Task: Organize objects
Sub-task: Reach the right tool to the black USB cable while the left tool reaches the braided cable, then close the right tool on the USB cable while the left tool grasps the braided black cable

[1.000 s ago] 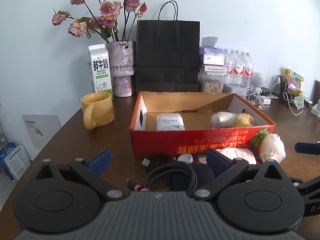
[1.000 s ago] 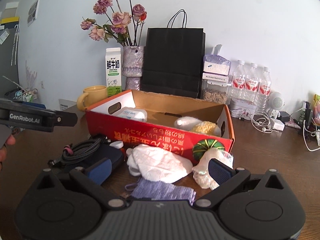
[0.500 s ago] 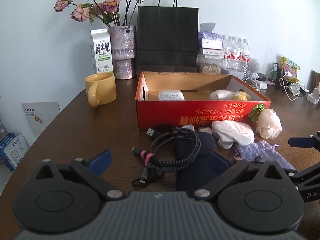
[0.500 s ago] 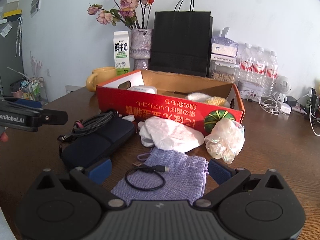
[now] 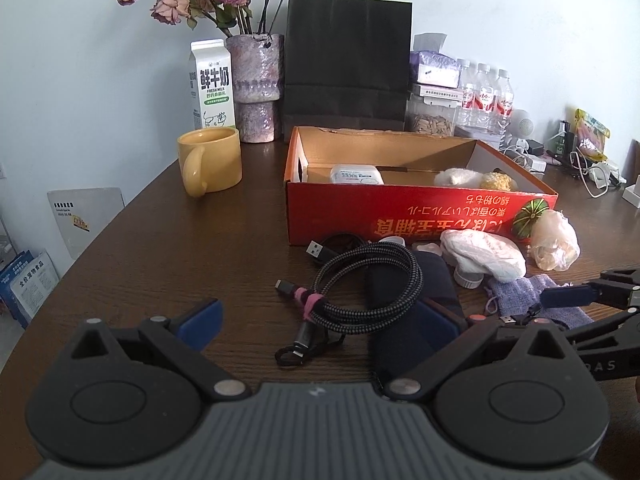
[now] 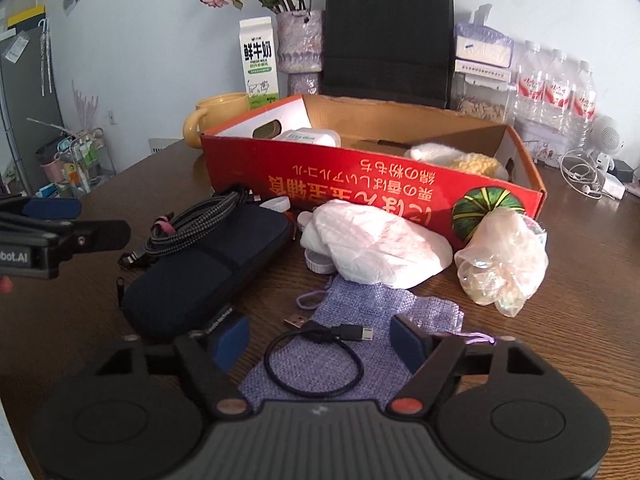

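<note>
A red cardboard box (image 5: 416, 216) (image 6: 360, 188) stands mid-table and holds a white case (image 5: 356, 174) and two fluffy balls (image 5: 476, 179). In front of it lie a coiled braided cable (image 5: 360, 284) on a dark zip case (image 6: 204, 264), a white crumpled bag (image 6: 372, 244), a clear plastic bag (image 6: 504, 260) and a purple pouch (image 6: 360, 320) with a short black cable (image 6: 316, 360) on it. My left gripper (image 5: 316, 320) is open, just short of the braided cable. My right gripper (image 6: 320, 340) is open, its fingers either side of the short cable.
A yellow mug (image 5: 210, 166), a milk carton (image 5: 212, 84), a vase of dried roses (image 5: 256, 88) and a black paper bag (image 5: 348, 64) stand behind the box. Water bottles (image 6: 556, 92), a jar and chargers crowd the back right.
Both grippers have drawn back from the box and lowered toward the table. The short black cable and purple pouch have come into view between the right fingers.
</note>
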Motion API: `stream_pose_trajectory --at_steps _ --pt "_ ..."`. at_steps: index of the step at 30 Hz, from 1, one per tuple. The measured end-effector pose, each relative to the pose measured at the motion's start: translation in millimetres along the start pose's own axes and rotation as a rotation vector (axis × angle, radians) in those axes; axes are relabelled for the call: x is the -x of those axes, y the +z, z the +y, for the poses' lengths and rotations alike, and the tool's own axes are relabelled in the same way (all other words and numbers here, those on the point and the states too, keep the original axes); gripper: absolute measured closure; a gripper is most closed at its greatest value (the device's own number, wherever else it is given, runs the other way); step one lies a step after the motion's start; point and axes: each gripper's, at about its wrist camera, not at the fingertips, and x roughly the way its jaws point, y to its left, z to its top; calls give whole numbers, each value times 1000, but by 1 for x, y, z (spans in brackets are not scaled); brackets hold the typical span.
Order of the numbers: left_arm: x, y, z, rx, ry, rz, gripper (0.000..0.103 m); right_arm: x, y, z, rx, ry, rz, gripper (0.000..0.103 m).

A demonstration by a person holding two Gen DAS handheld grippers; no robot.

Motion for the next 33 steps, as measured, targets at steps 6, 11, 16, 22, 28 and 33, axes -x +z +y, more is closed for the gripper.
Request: stream_pose_trajectory --at_steps 6,11,16,22,28,33 --pt "-6 0 3 4 1 14 0 -3 -3 5 34 -6 6 51" --pt "-11 -1 3 10 -1 21 0 2 -5 5 36 -1 -15 54" --pt "-16 -1 3 11 2 31 0 9 -4 1 16 0 -49 54" --pt "-22 2 1 10 -4 39 0 16 -1 -3 -3 -3 -86 54" --pt "-36 9 -3 7 -44 67 0 23 8 -10 -17 -16 -135 54" --pt "-49 18 -5 18 -113 76 0 25 13 -15 -29 -27 -161 54"
